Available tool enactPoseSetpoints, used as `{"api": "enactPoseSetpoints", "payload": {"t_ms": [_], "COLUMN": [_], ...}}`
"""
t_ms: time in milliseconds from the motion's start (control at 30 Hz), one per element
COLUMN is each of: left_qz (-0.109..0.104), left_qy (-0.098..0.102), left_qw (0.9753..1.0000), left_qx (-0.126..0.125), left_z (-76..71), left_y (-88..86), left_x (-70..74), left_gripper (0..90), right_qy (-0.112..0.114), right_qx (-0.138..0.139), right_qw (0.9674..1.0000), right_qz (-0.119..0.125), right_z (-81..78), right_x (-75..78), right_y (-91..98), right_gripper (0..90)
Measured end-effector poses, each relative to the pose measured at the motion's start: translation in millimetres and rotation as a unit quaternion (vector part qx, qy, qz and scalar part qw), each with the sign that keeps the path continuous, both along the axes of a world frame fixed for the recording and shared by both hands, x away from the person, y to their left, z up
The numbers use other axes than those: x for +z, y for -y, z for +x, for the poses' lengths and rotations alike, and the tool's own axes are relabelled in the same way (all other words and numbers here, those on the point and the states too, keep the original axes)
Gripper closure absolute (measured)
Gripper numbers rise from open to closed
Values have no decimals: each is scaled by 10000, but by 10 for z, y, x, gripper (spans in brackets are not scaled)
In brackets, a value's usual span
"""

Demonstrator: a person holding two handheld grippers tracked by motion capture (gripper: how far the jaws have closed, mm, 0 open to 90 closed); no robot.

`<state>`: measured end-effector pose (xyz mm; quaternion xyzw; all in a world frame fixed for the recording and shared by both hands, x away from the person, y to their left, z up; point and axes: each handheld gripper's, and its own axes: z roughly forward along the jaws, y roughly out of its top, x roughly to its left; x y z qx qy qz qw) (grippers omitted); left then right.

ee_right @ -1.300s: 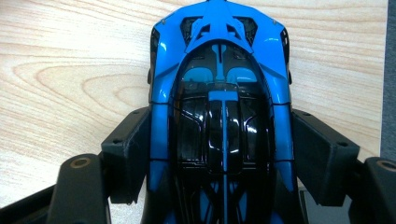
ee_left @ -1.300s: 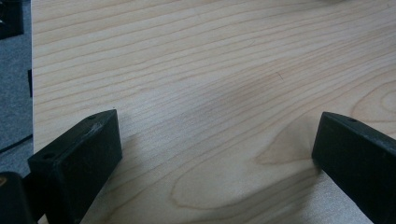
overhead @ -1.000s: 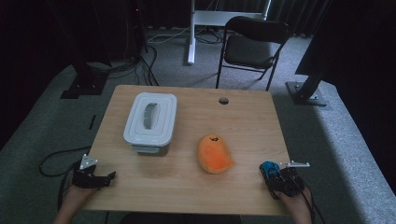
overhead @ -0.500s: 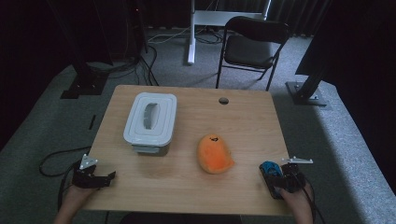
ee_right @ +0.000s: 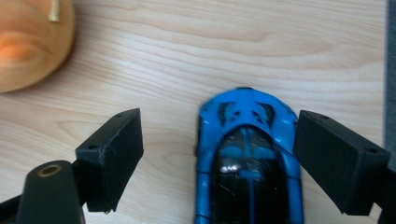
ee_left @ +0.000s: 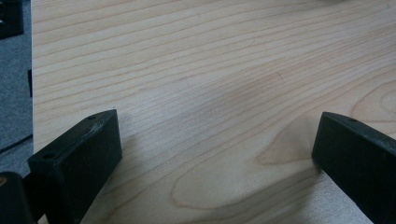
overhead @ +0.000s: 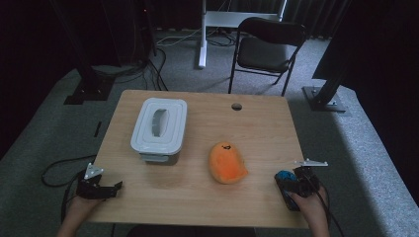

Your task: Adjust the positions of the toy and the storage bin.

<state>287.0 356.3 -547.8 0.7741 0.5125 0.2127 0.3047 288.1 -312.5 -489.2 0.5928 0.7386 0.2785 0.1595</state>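
Blue toy car [ee_right: 247,154] lies on the table between the right gripper [ee_right: 219,154]'s just-widened jaws, nearer one pad, so closing off-centre may skid it off the near edge.

Two hand-held black grippers are seen at the near edge of a wooden table, each carried on a bare forearm with no sleeve visible. The left gripper [overhead: 114,186] is topped by a grey three-cornered plate, and a black cable is trailed from it in a loop on the left. The right gripper [overhead: 282,181] is fitted with a similar pale plate. Blocky matt-black jaws with small screw holes are shown close up; a brass-coloured insert is set beside one right jaw.
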Motion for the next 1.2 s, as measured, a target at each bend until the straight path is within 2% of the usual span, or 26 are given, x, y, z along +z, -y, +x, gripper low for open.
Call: {"api": "enactPoseSetpoints", "payload": {"t_ms": [500,900,1200], "left_qz": [-12,-12,-8], "left_qy": [8,8,-5], "left_qw": [10000,10000,10000], "left_qx": [7,6,6], "left_z": [0,0,0], "left_y": [1,1,1], "left_x": [-2,-1,1], "left_gripper": [18,18,18], "right_qy": [135,270,347], "right_qx": [508,940,1167], "right_qw": [9984,9948,9918], "right_qz": [207,286,401], "right_z": [173,288,327], "right_x": [178,306,394], "right_y": [-310,-613,-784], "right_gripper": [155,156,156]}}
